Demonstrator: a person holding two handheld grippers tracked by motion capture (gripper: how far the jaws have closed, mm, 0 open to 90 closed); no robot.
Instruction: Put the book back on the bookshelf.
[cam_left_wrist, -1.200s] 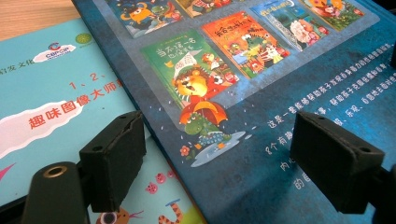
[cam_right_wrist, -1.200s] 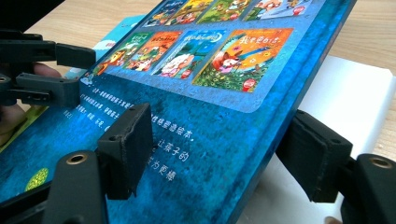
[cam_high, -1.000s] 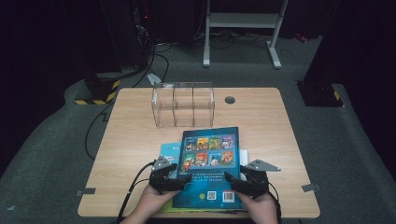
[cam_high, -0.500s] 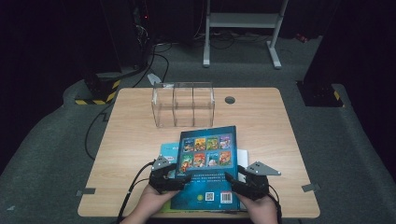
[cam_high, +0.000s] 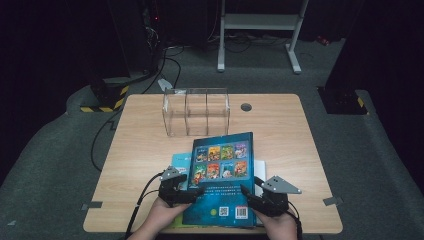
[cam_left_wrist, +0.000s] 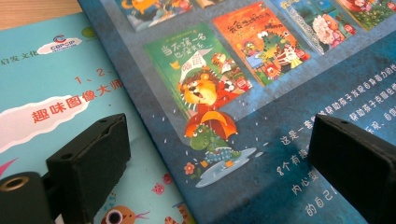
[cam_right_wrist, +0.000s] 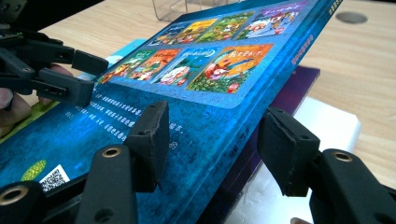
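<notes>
Blue book (cam_high: 222, 180) w/ QR code, barcode; light-blue booklet (cam_left_wrist: 56, 93) reads "1, 2".

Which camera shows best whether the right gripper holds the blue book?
The right gripper view: its jaws straddle the blue book's lifted edge, pads apart. The high view gives position only; the left gripper view shows just the cover.

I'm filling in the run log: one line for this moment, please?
left gripper: open, jaws just widened, straddling dark blue book edge | right gripper: open around book's spine edge | clear organizer: untouched
</notes>
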